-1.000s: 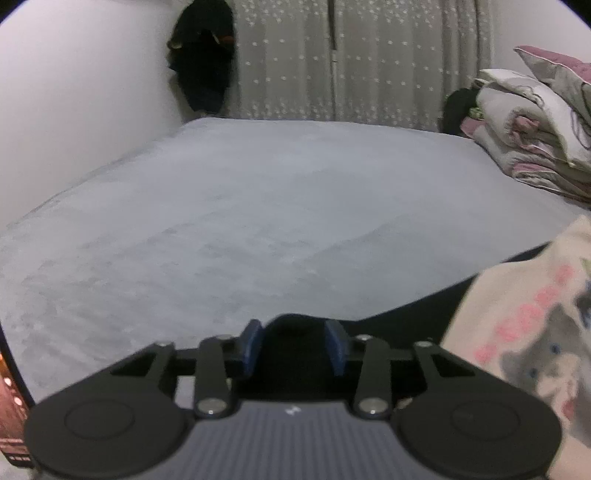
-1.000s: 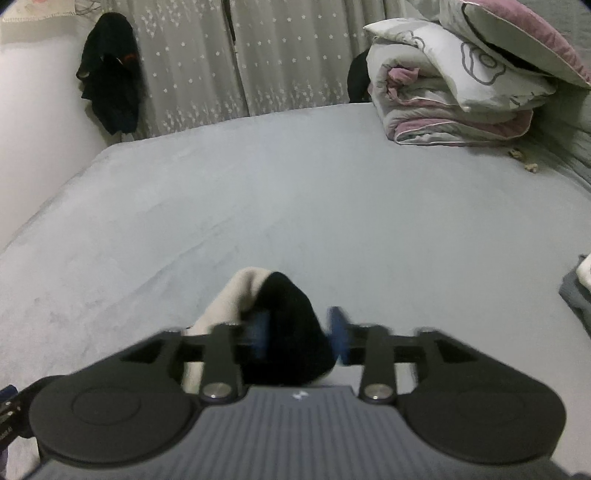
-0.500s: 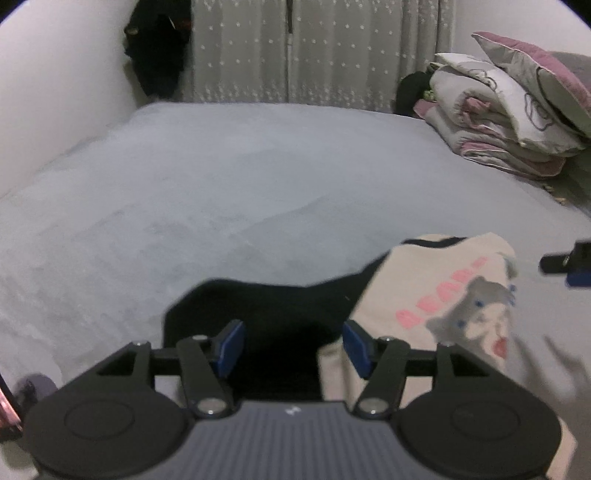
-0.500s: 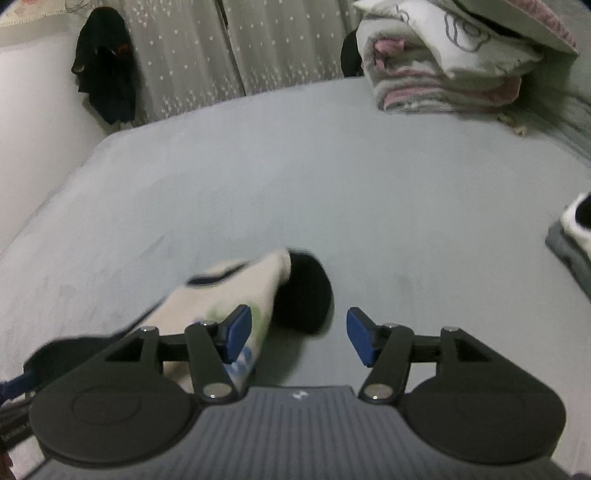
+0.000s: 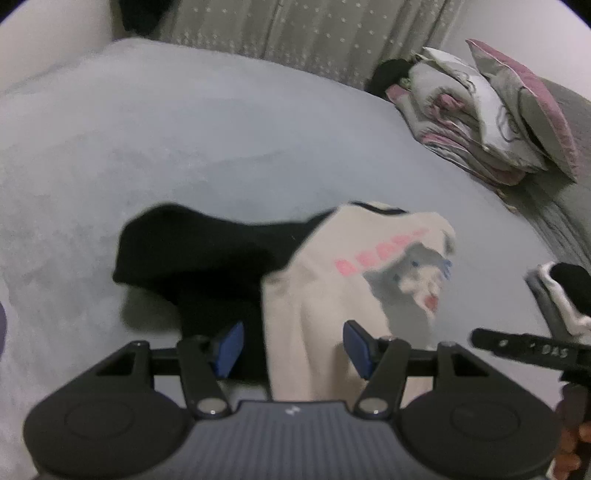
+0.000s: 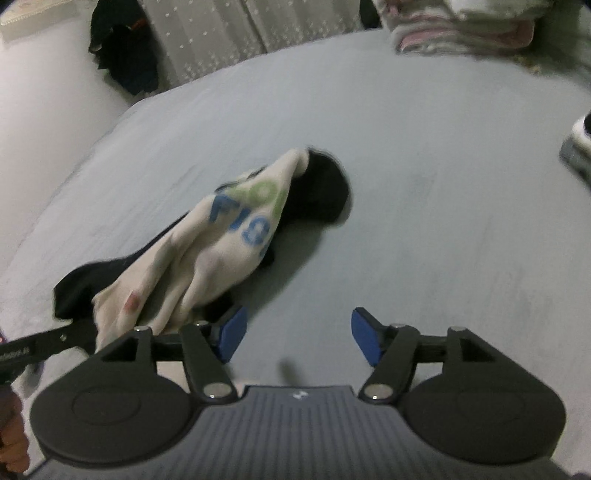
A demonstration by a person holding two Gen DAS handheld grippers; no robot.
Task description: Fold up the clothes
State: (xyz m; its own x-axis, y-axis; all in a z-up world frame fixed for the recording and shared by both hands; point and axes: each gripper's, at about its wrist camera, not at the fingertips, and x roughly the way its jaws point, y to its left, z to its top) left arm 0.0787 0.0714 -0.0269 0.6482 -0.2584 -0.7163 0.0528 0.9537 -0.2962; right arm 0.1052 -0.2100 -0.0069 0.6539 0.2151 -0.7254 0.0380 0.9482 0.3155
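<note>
A cream and black shirt [image 5: 343, 266] with pink letters and a grey animal print lies crumpled on the grey bed [image 5: 184, 147]. My left gripper [image 5: 293, 347] is open just above its near edge, holding nothing. In the right wrist view the same shirt [image 6: 221, 236] shows blue and green letters and lies left of centre. My right gripper [image 6: 297, 339] is open and empty over bare bed to the right of the shirt. The right gripper's side also shows in the left wrist view [image 5: 532, 350].
Folded quilts and pillows [image 5: 491, 122] are piled at the bed's far right. A small stack of folded clothes [image 5: 561, 295] lies on the right. A curtain [image 5: 314, 33] and a dark hanging garment [image 6: 125, 51] are at the back wall.
Both grippers have opened and let go of the shirt, which has dropped onto the bed. Both have pulled back and risen, so the whole shirt now lies in front of them.
</note>
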